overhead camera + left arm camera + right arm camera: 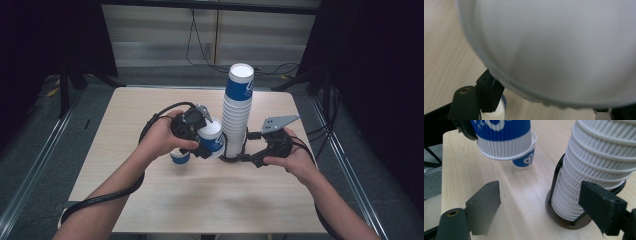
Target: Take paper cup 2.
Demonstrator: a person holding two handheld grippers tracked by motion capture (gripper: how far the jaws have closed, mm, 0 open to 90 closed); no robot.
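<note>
Left hand-held gripper (202,137) holds cup (212,138) beside stack (236,112).

I see a held cup (212,138) banded in royal blue with white looped markings and a ribbed white base; its inside (564,45) reads plain pale grey-white. A small cup (526,160) on the table has the same blue with a white ring motif. The cup stack (236,114) is ribbed white, topped by one blue cup with white lettering. Its holder (564,218) is dark brown-black. My left gripper (200,131) and right gripper (544,207) are matte black. The table (200,190) is pale wood grain.
</note>
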